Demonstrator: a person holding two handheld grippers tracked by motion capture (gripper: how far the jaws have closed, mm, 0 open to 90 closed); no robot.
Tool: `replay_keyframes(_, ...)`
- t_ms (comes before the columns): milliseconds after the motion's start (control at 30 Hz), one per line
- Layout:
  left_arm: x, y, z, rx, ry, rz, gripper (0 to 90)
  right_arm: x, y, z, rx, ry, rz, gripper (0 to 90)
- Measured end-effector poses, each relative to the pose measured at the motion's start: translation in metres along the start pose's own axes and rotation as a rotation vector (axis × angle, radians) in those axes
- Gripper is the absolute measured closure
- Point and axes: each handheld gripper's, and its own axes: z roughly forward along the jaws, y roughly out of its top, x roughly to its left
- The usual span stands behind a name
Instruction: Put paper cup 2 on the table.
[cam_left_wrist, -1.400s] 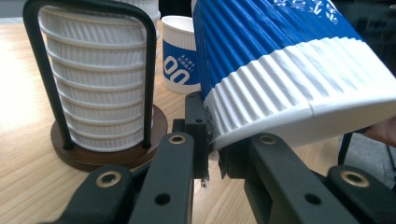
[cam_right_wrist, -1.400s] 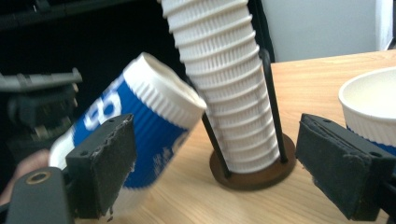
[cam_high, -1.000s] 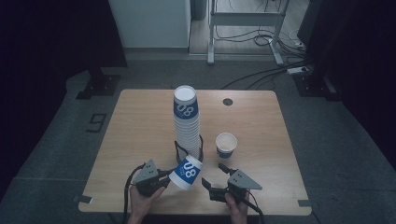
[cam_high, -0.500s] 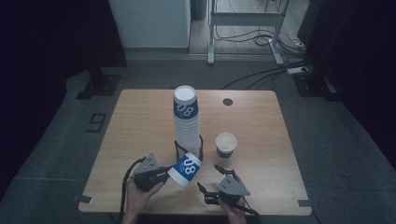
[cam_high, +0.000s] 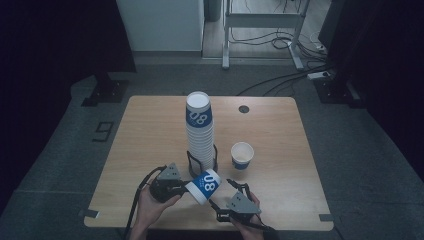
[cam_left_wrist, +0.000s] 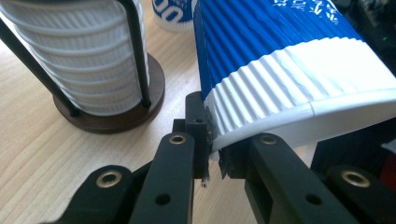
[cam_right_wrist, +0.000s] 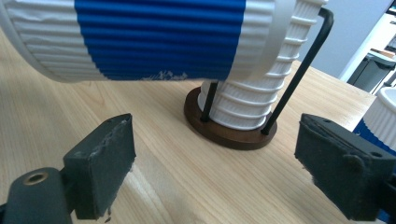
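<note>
A blue and white ribbed paper cup (cam_high: 204, 185) lies on its side above the table's front edge, and my left gripper (cam_high: 181, 187) is shut on its rim. The left gripper view shows the cup (cam_left_wrist: 280, 74) pinched at the rim between the black jaws. My right gripper (cam_high: 231, 192) is open just right of the cup, its pads (cam_right_wrist: 100, 161) wide apart under the cup (cam_right_wrist: 159, 37). A tall stack of cups (cam_high: 200, 130) stands in a wire holder with a dark round base (cam_right_wrist: 224, 130). A single upright cup (cam_high: 242, 155) stands to the right of the stack.
The wooden table (cam_high: 150, 135) has a small round hole (cam_high: 243, 108) near its far edge. Beyond it are a white cabinet (cam_high: 160, 22), a metal frame (cam_high: 260, 30) and cables on the floor. Tape marks sit at the table's front corners.
My right gripper has drawn back toward the front edge and slightly left, under the held cup. The left gripper and its cup have shifted a little.
</note>
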Motion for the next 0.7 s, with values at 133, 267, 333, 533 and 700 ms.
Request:
replay_keyframes(133,0.001,0.001,0.004,0.032,0.004,-0.008,83.2,0.003,0.0,-0.001,0.002,-0.019,-0.027,6.4)
replay_keyframes(267,0.002,0.003,0.008,0.086,0.005,-0.001,83.2,0.007,0.001,0.0,0.014,-0.017,-0.072,5.7)
replay_keyframes(333,0.002,0.004,0.009,0.1,0.003,-0.002,83.2,0.009,0.002,0.0,0.013,-0.026,-0.093,5.4)
replay_keyframes(533,0.0,0.004,0.013,0.136,0.006,0.011,83.1,0.011,0.004,0.002,0.015,-0.02,-0.134,8.0)
replay_keyframes(700,0.0,0.005,0.016,0.168,0.0,0.011,83.2,0.013,0.004,0.003,0.027,-0.014,-0.172,4.8)
